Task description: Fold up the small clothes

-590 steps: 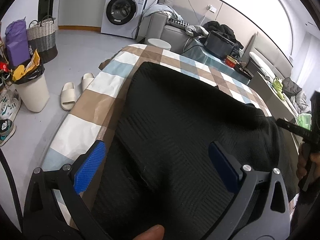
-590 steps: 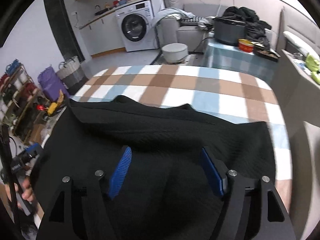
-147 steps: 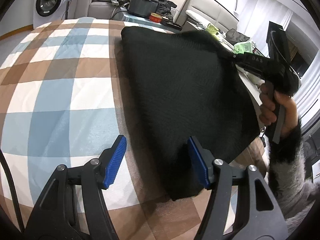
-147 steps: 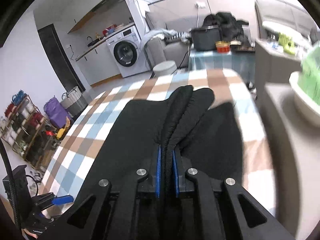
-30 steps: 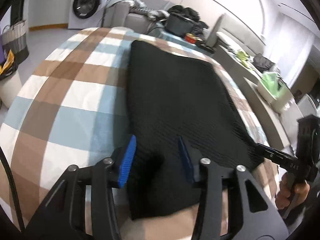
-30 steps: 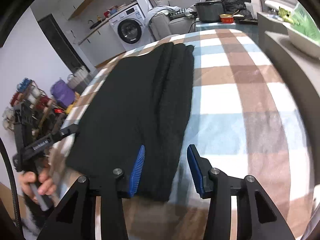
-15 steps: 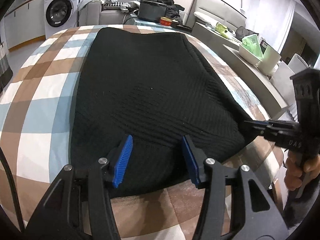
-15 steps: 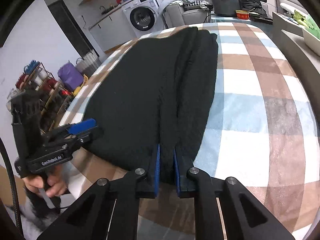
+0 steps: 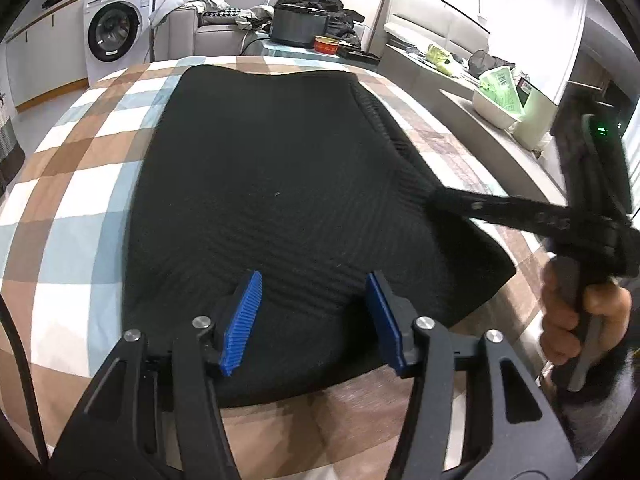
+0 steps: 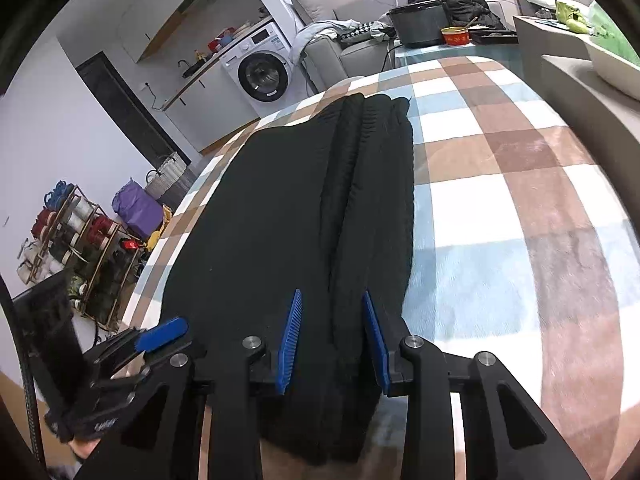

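A black knit garment (image 9: 280,184) lies flat and lengthwise on the checked tablecloth (image 9: 80,184). My left gripper (image 9: 314,312) hovers over the garment's near edge, jaws opening, nothing pinched between its blue pads. A hand (image 9: 580,320) at the right holds my right gripper (image 9: 440,198), whose tip is at the garment's right edge. In the right wrist view the garment (image 10: 280,220) shows a long ridged fold along its right side. My right gripper (image 10: 332,340) straddles the near end of that fold, jaws opening, pads apart from the fabric. A blue pad (image 10: 162,330) of the left gripper shows at lower left.
The table drops off at the near edge. A grey counter with a white basin (image 9: 496,108) runs along the right. Behind the table are a washing machine (image 9: 114,36), a sofa and a dark pot (image 9: 298,24). A rack of thread spools (image 10: 68,232) stands on the floor at left.
The right jaws, pinched tight on the fold half a second ago, have parted. The left jaws have widened, and the left gripper slid from the garment's near left corner toward the middle of its edge.
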The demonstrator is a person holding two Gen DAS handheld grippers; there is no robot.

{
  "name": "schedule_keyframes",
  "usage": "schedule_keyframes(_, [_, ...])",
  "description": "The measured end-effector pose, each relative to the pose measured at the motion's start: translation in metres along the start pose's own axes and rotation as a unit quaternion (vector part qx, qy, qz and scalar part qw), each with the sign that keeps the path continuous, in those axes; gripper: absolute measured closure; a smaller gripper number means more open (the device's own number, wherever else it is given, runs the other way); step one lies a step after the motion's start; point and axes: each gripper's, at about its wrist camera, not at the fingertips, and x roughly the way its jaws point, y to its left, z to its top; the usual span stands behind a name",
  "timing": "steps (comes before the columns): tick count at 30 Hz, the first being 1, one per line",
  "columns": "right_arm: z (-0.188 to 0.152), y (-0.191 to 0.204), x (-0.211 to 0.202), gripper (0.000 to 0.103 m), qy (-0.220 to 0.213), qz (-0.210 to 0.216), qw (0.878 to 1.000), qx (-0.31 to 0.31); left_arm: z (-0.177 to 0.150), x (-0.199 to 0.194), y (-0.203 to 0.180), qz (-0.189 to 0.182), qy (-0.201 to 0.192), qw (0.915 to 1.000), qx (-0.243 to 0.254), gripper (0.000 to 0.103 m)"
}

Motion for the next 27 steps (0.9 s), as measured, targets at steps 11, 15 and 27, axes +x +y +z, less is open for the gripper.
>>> schedule_keyframes(11, [0.006, -0.002, 0.009, 0.091, 0.005, 0.005, 1.000, -0.015, 0.014, 0.017, -0.052, -0.045, -0.007, 0.9981, 0.042, 0.024])
schedule_keyframes(15, [0.003, -0.007, 0.014, 0.091, 0.023, 0.001, 1.000, -0.012, 0.013, 0.031, -0.068, -0.050, 0.007, 0.9971, 0.057, 0.020])
schedule_keyframes(27, [0.032, -0.029, 0.023, 0.086, 0.003, 0.050, 0.997, 0.061, 0.004, 0.040, -0.083, -0.029, 0.011, 0.9949, 0.096, 0.013])
